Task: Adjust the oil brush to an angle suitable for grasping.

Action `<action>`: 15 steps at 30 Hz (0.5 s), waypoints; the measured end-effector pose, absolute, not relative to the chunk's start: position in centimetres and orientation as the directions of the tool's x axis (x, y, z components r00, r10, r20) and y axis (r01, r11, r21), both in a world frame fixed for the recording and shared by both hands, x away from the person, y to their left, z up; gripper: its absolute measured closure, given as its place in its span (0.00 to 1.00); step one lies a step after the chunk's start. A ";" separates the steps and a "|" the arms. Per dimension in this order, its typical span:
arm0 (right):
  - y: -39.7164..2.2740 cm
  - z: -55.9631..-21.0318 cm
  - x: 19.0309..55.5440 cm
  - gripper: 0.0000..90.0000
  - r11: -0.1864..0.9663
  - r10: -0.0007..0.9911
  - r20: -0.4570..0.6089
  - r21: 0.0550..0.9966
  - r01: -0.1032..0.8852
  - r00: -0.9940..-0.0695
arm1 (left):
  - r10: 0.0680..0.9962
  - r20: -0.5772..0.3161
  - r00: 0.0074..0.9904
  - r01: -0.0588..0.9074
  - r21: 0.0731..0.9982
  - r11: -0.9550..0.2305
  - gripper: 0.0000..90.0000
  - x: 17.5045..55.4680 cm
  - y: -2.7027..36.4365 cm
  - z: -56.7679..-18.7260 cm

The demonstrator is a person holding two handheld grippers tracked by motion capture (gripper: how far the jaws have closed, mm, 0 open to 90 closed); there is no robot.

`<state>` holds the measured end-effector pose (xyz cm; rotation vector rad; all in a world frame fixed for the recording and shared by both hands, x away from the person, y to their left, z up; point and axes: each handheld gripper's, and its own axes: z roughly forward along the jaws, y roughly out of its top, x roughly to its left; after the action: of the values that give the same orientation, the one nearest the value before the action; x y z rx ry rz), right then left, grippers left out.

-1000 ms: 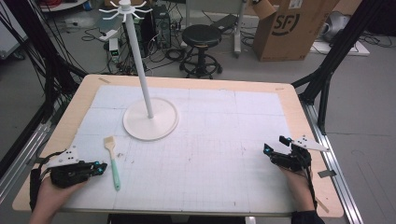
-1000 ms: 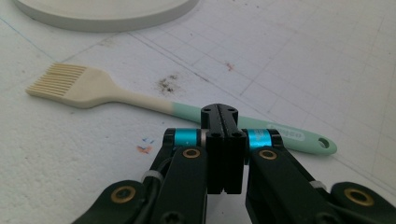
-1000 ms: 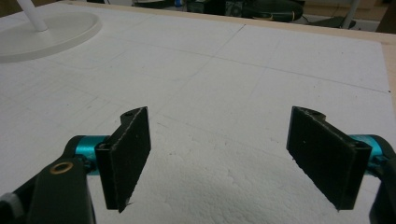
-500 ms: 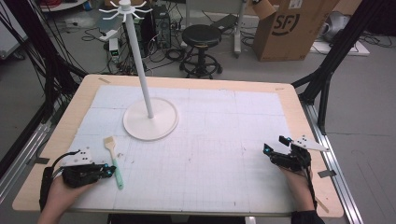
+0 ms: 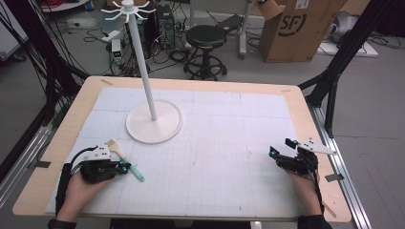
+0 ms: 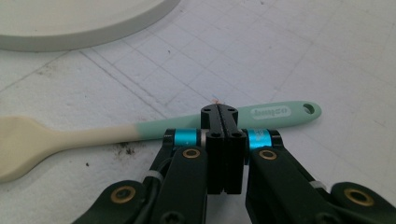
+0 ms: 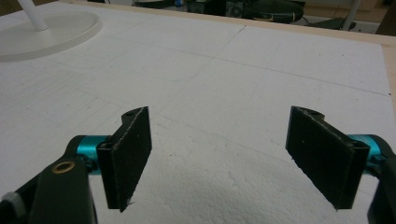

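Observation:
A spatula [image 5: 128,162] with a cream blade and mint-green handle lies flat on the white mat at the front left. In the left gripper view the spatula [image 6: 154,128] runs crosswise just beyond the jaw tips. My left gripper [image 5: 123,167] [image 6: 219,111] is shut, jaws pressed flat together with nothing between them, tips right at the handle's near edge. My right gripper [image 5: 274,153] [image 7: 219,121] rests low over the mat at the front right, wide open and empty.
A white hook stand [image 5: 154,125] with a round base and tall pole stands on the mat's back left; its base [image 6: 70,23] shows close beyond the spatula. The wooden table [image 5: 305,119] edges frame the mat. A stool and cardboard box are behind the table.
My left gripper has slid rightwards across the mat until its tips reached the spatula's handle. The right gripper has stayed still and open.

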<state>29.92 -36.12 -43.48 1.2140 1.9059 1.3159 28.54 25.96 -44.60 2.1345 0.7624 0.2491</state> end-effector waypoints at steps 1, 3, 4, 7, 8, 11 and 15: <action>-36.1 -43.5 29.9 0.24 0.128 0.884 0.068 0.916 0.379 -0.463 | 0.601 -0.082 0.795 0.433 0.770 -0.468 1.00 28.7 25.8 -44.6; -36.1 -43.5 29.9 0.24 0.128 0.884 0.067 0.916 0.379 -0.462 | 0.605 -0.074 0.793 0.431 0.770 -0.470 1.00 28.9 25.4 -44.6; -36.1 -43.5 29.9 0.24 0.127 0.885 0.070 0.915 0.382 -0.461 | 0.607 -0.071 0.792 0.430 0.771 -0.470 1.00 29.0 25.2 -44.6; -36.1 -43.5 29.9 0.24 0.131 0.883 0.064 0.917 0.376 -0.464 | 0.613 -0.072 0.787 0.432 0.773 -0.465 1.00 29.3 24.9 -44.6; -36.1 -43.5 29.9 0.24 0.130 0.883 0.066 0.917 0.378 -0.464 | 0.620 -0.066 0.782 0.433 0.774 -0.463 1.00 29.6 24.6 -44.6; -36.1 -43.5 30.0 0.24 0.130 0.883 0.067 0.917 0.378 -0.465 | 0.633 -0.059 0.772 0.432 0.779 -0.454 1.00 29.9 24.1 -44.7; -36.1 -43.5 30.0 0.24 0.128 0.884 0.067 0.917 0.377 -0.464 | 0.652 -0.055 0.756 0.436 0.785 -0.439 1.00 30.5 23.6 -44.8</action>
<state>29.99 -36.09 -43.47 1.2110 1.9070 1.3144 30.51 23.55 -44.82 2.1033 0.8137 0.3235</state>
